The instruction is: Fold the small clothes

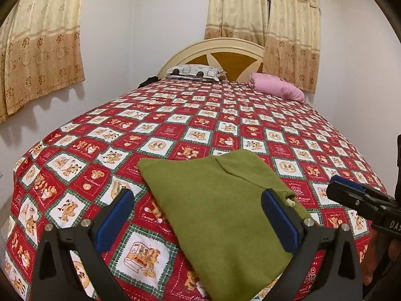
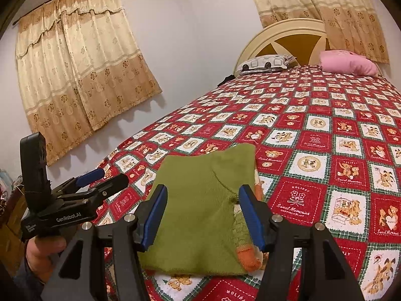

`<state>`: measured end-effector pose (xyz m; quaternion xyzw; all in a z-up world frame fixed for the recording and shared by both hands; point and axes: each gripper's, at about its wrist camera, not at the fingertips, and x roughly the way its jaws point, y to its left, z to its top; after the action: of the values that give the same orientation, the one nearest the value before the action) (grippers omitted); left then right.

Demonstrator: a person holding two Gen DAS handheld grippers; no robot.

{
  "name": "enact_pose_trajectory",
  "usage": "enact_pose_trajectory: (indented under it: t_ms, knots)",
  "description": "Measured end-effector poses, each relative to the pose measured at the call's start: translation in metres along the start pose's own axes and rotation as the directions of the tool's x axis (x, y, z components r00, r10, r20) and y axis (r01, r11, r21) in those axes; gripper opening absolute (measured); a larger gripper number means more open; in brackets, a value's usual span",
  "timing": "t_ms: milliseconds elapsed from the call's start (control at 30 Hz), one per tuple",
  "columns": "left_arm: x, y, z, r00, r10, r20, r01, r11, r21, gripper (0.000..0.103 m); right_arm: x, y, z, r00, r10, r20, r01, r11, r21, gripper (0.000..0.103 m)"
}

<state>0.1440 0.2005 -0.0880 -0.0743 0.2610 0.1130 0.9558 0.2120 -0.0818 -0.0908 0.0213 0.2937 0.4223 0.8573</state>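
Note:
A green knit garment [image 1: 218, 213] lies folded on the red patchwork bedspread [image 1: 175, 115] near the bed's front edge. In the right wrist view the garment [image 2: 200, 213] shows an orange cuff [image 2: 248, 255] at its near right corner. My left gripper [image 1: 198, 215] is open, its blue pads [image 1: 115, 220] standing wide on either side of the garment, above it. My right gripper [image 2: 201, 215] is open too, and its pads [image 2: 250, 215] straddle the cloth without pinching it. Each gripper shows in the other's view: the right gripper [image 1: 338, 188] at the right edge, the left gripper [image 2: 100, 180] at the left, held by a hand [image 2: 42, 250].
A patterned pillow [image 1: 195, 72] and a pink pillow [image 1: 278, 85] lie against the cream headboard [image 1: 213, 47]. Beige curtains [image 1: 42, 57] hang on the white walls. The bedspread [image 2: 313, 138] stretches on beyond the garment. The bed's left edge drops off toward the wall.

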Motion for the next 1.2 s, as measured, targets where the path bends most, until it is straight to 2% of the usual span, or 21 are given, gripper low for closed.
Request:
enact_pose_trajectory:
  t_ms: [767,867,1200]
  knots:
    - [-0.001,-0.005,0.001,1.0,0.011,-0.002,-0.011,1.0,0.02,0.103,-0.003,0.006,-0.002,1.0,0.014,-0.008,-0.014,1.0,0.0,0.061]
    - [-0.001,-0.004,0.002,1.0,-0.005,-0.006,0.005,1.0,0.016,0.103,-0.005,0.007,-0.002,1.0,0.013,-0.003,-0.013,1.0,0.0,0.061]
    - [-0.013,-0.007,0.009,0.999,0.012,0.05,-0.014,0.999,0.033,0.103,-0.016,0.018,0.004,0.999,0.016,0.027,-0.015,1.0,-0.023,0.061]
